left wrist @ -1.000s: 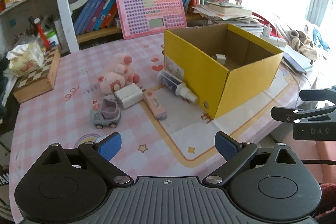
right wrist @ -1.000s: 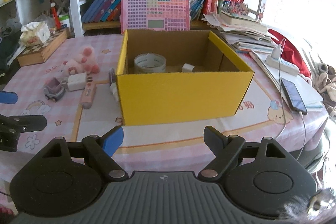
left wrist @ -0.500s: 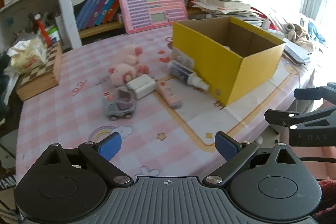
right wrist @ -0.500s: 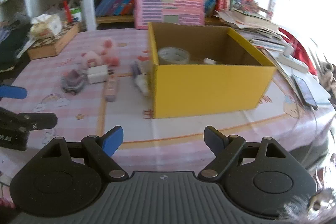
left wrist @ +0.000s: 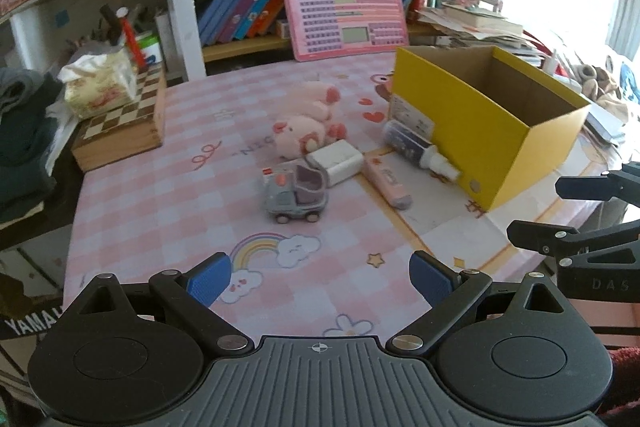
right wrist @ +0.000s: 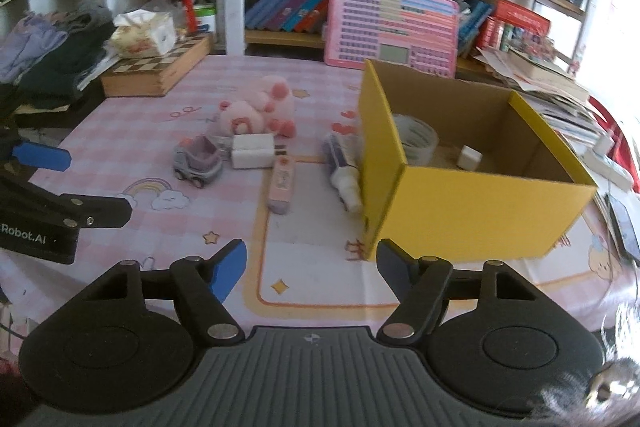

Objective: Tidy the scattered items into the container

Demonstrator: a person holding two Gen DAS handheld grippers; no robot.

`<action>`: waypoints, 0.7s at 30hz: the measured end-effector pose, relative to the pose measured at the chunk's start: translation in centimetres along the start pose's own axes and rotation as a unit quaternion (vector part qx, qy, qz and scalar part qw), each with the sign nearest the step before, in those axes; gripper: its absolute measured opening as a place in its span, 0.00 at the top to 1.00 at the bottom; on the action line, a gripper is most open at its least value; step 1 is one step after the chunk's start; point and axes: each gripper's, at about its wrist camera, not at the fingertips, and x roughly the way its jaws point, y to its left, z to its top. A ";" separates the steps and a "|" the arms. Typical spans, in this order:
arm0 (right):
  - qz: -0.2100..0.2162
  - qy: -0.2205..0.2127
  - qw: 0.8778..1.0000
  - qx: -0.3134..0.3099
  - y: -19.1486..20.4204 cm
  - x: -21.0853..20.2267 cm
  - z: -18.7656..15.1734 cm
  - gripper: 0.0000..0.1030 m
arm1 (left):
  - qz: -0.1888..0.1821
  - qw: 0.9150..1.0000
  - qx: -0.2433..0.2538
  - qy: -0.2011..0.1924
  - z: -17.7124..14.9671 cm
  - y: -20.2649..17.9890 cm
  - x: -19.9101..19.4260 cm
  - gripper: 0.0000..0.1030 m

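From the left wrist, the left gripper (left wrist: 320,277) hangs wide apart and empty; the toy truck (left wrist: 295,194) sits left of the yellow box (left wrist: 480,131). From the right wrist, the right gripper (right wrist: 310,267), empty, has just been narrowing; tape roll (right wrist: 414,139) lies inside that box.

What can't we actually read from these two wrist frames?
- Box floor: left wrist view, near wall hides it; tape roll and small white block show only in the right wrist view.
- Spray bottle: label blurred and too small in both views.
- Phone: right wrist view, cut by the frame edge.
- Right gripper: open, nothing between its fingers; jaws have just been closing.
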 end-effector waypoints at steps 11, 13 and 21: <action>0.032 0.020 0.999 -0.032 1.4 3.1 1.6 0.43 | 0.014 1.000 -0.004 0.004 0.5 1.8 1.9 0.05; 0.037 0.022 0.998 -0.039 1.6 3.7 1.8 0.43 | 0.014 1.000 -0.002 0.004 0.7 2.0 2.2 0.05; 0.040 0.035 0.997 -0.063 2.1 6.6 3.0 0.45 | 0.016 1.000 -0.002 -0.003 2.1 2.7 4.6 0.05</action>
